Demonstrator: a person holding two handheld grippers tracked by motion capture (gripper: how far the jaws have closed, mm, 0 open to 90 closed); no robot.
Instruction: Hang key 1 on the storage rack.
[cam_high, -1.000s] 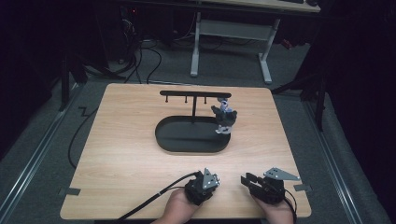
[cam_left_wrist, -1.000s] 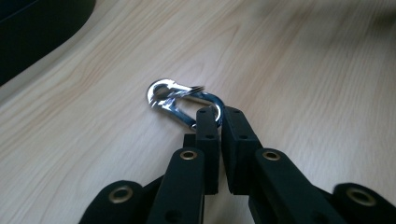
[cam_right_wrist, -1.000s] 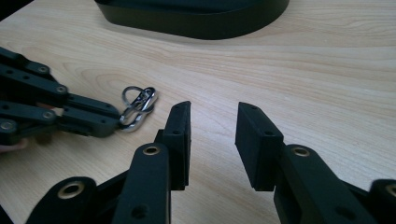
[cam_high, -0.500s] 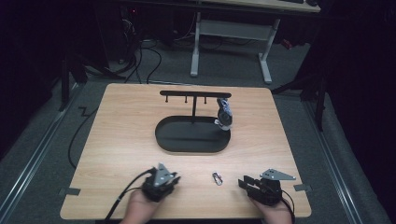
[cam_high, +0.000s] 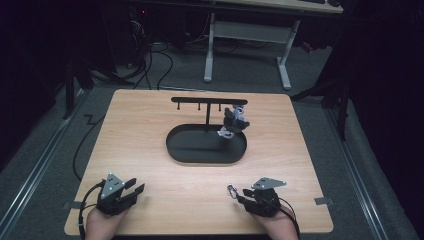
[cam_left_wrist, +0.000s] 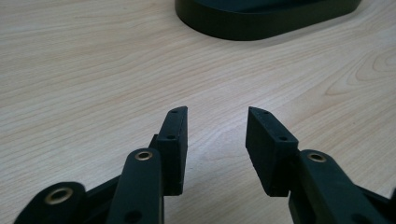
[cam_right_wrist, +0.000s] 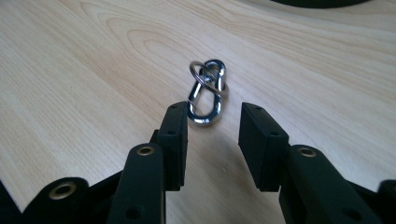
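While the left gripper (cam_high: 131, 191) sits at the near left corner of the pale wooden table (cam_high: 150, 130), its jaws stand partly apart, having just been opening, with nothing between them but bare wood grain, so it poses little risk beyond its trailing cable dragging across the board. Further right, at mid-table, stands the black oval tray (cam_high: 206, 145) with its T-shaped hanger bar (cam_high: 207, 100), from whose right end hangs a small blue-and-white charm (cam_high: 234, 122); a careless sweep toward it could knock the stand or unhook that charm. Nearest the right edge, the small silver metal carabiner clip with its key ring (cam_right_wrist: 207, 92) lies flat on the wood, just ahead of the right gripper (cam_right_wrist: 212, 122), touching or almost touching the tip of one pad (cam_right_wrist: 177, 116); the jaws are partly spread, widening slightly, and grip nothing. My worry is that the clip lies off-centre toward that pad, so closing now would likely nudge it sideways or pinch only its lower curve. Thin, smooth and flat against the table, it could slip, spin on its ring, or skid away if the pads come in too high.
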